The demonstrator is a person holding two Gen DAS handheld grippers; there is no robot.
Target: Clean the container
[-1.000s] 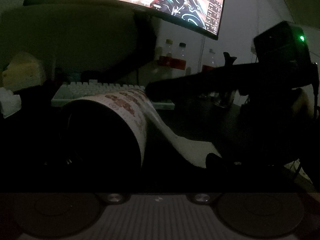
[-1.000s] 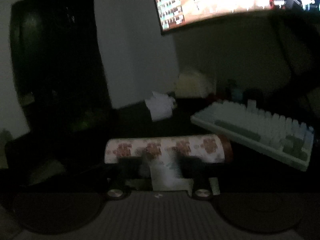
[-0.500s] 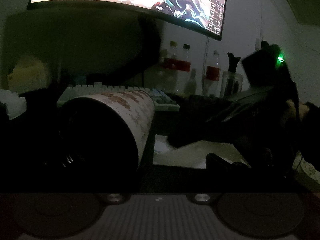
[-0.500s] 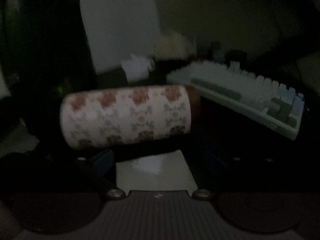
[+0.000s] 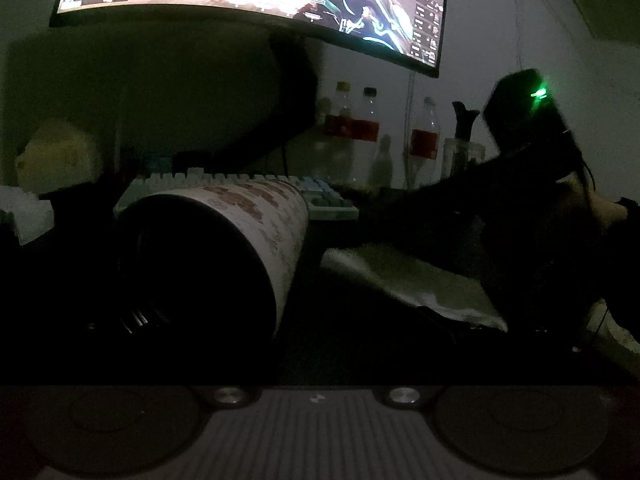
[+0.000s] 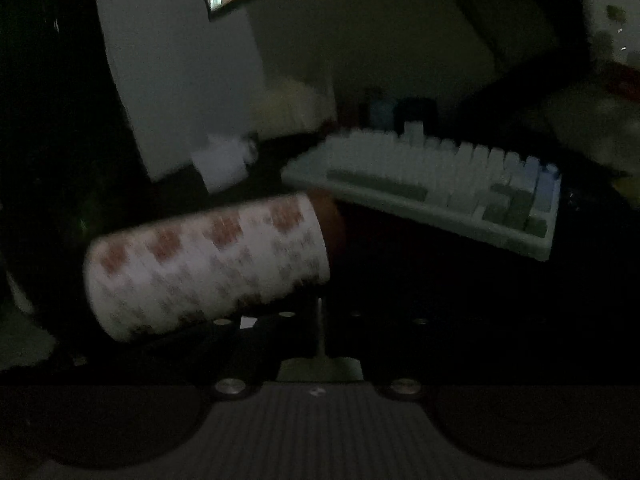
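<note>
Since a moment ago my right gripper (image 5: 460, 216) has dragged the cloth (image 5: 420, 284), seemingly pinched, off the container (image 5: 224, 240); my left gripper's closure I cannot tell. Lying near-left, that container could roll.

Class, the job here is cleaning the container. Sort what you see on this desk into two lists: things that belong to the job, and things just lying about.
Belongs to the job:
patterned container, lying sideways
white cloth
right claw

Just lying about:
keyboard
monitor
bottles
</note>
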